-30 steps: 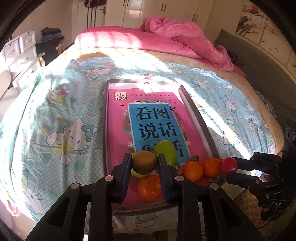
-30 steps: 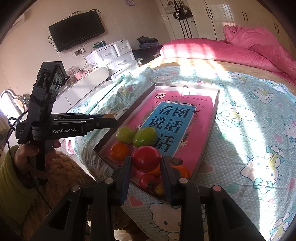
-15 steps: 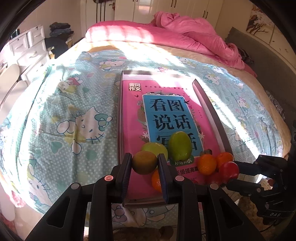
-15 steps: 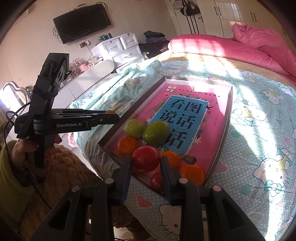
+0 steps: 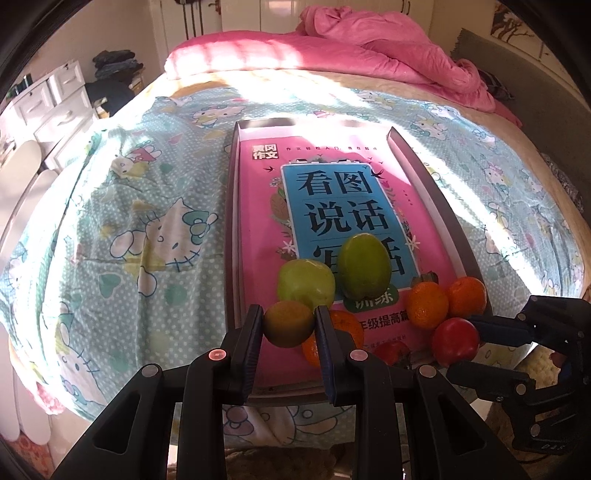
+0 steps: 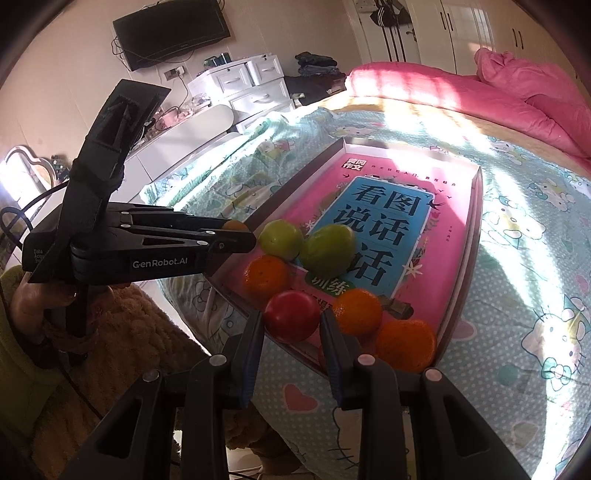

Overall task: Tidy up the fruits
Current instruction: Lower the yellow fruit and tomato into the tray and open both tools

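A shallow tray [image 5: 432,192] lined with a pink book cover lies on the bed. At its near end sit two green fruits [image 5: 364,267], several oranges [image 5: 428,305] and a small red fruit [image 5: 393,350]. My left gripper [image 5: 289,325] is shut on a brownish-yellow fruit [image 5: 289,323], held above the tray's near left corner. My right gripper [image 6: 291,316] is shut on a red fruit [image 6: 291,316], held above the tray's near edge. The left gripper also shows in the right wrist view [image 6: 236,240], and the right gripper in the left wrist view [image 5: 469,338].
The bed has a Hello Kitty sheet [image 5: 122,221] and a pink duvet [image 5: 369,48] at the far end. White drawers [image 6: 251,88] and a wall TV [image 6: 171,31] stand to the left. A fluffy tan rug [image 6: 140,332] lies below the bed's near edge.
Both grippers have drawn back toward the tray's near edge and risen, each keeping its fruit. The fruits in the tray have not moved.
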`<state>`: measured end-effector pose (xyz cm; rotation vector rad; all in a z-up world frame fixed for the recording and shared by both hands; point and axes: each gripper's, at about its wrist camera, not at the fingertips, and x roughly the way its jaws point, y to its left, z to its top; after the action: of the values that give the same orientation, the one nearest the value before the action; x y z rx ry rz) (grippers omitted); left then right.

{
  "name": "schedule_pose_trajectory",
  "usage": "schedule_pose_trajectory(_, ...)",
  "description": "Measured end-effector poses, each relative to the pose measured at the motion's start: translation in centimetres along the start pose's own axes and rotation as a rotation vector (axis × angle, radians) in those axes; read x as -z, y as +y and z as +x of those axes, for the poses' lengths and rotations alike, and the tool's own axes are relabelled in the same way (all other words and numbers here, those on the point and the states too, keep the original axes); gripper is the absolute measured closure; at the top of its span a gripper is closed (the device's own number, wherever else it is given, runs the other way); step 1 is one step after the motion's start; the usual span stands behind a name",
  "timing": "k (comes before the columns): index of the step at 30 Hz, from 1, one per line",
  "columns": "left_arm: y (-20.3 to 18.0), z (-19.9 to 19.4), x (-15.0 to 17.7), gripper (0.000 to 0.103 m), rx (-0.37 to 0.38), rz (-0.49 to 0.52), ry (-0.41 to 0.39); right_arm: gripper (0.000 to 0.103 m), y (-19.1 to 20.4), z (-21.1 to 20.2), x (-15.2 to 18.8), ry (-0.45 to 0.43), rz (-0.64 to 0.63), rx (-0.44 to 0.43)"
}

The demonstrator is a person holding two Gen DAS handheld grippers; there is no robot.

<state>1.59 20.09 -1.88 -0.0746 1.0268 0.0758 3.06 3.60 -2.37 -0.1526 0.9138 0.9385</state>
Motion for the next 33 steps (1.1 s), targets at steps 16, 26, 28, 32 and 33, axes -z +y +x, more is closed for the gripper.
schedule_pose_trajectory(16,0.5,1.1,0.2,0.074,-0.023,-0.023,0.046,0.071,-0.4,0.4,0.4,0.011,0.011,0.016)
schedule_pose_trajectory(26,1.4,1.7,0.3,0.074,-0.006,-0.067,0.073,0.071,-0.5,0.3,0.6,0.010,0.012,0.025)
schedule_pose_trajectory(28,1.4,1.8,0.3,0.074,-0.003,-0.067,0.078,0.071,-0.4,0.5,0.5,0.014,0.011,0.026)
schedule_pose_trajectory(32,1.3,2.2,0.4,0.074,-0.010,-0.060,0.088,0.071,-0.3,0.8,0.6,0.021,0.007,0.028)
schedule_pose_trajectory(33,1.3,2.2,0.4,0.074,-0.009,-0.061,0.089,0.071,-0.4,0.8,0.6,0.022,0.008,0.028)
